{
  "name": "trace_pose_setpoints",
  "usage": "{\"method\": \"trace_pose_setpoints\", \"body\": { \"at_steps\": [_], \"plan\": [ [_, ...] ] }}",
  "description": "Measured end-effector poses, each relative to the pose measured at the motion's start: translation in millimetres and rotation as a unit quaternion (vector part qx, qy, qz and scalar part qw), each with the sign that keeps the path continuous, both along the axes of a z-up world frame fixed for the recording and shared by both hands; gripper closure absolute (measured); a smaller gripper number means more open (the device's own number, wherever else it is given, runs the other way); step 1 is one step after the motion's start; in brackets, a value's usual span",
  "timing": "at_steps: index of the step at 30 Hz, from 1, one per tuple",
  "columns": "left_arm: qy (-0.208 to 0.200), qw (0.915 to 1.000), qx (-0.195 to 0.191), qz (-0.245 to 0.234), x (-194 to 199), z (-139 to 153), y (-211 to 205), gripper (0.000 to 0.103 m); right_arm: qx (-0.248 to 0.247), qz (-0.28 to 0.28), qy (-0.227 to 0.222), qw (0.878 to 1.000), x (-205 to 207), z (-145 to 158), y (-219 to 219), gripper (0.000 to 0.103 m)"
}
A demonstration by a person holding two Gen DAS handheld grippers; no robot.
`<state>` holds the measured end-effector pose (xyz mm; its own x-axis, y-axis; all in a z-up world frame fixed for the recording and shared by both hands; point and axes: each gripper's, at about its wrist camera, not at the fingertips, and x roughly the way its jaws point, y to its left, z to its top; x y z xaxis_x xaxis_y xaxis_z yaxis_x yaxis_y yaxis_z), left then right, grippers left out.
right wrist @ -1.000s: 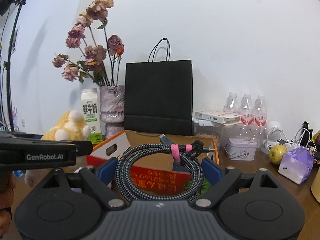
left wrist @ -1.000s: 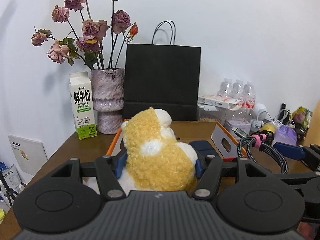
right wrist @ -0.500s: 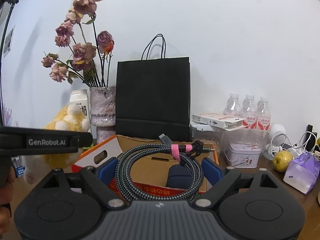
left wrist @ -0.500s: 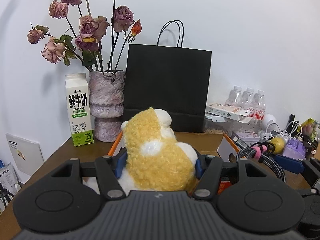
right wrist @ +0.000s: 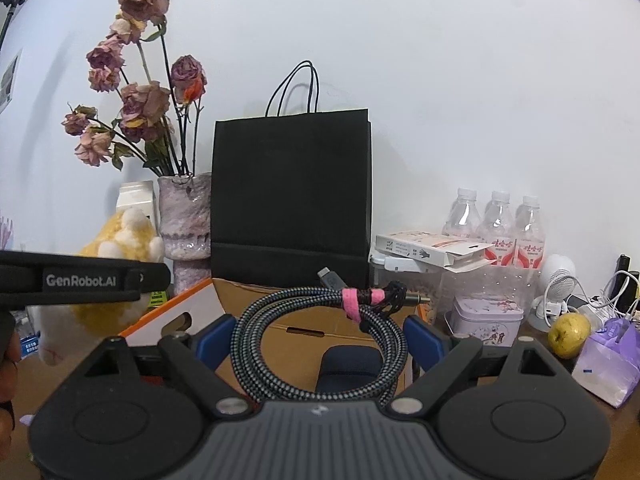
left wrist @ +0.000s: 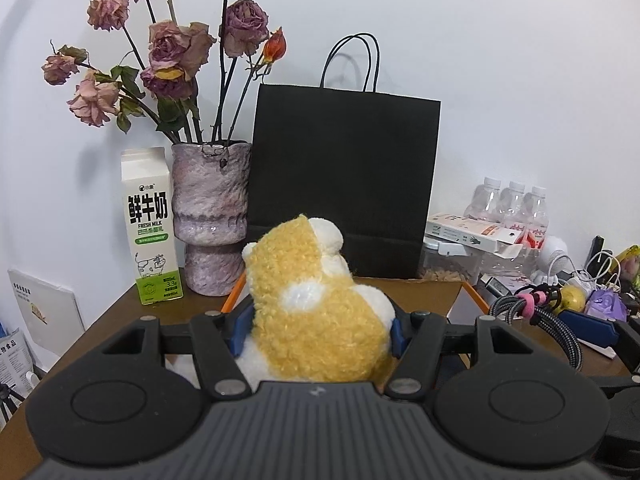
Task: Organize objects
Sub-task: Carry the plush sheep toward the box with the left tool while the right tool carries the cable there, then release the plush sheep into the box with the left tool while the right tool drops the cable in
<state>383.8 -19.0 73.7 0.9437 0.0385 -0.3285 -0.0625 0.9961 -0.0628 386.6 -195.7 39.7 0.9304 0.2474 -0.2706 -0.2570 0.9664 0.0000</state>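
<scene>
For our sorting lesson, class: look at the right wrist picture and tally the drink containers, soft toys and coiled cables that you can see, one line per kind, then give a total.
Clear plastic water bottles: 3
White and green milk carton: 1
Yellow and white plush toy: 1
Grey braided coiled cable with a pink tie: 1
Total: 6

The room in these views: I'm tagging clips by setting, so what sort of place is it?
Probably a lived-in home desk or tabletop against a wall: a vase of dried roses, a milk carton and bottled water.
</scene>
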Motion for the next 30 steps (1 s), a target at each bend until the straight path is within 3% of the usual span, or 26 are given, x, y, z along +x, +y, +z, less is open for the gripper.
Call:
{"method": "trace_pose_setpoints", "body": {
  "at_steps": [30],
  "plan": [
    [0.024, 0.9997, 0.000, 0.011, 77.3, -24.4, 17.0, 0.040, -0.014, 0.006, 0.036, 0.999, 78.5, -24.9, 6.7, 0.014]
  ]
}}
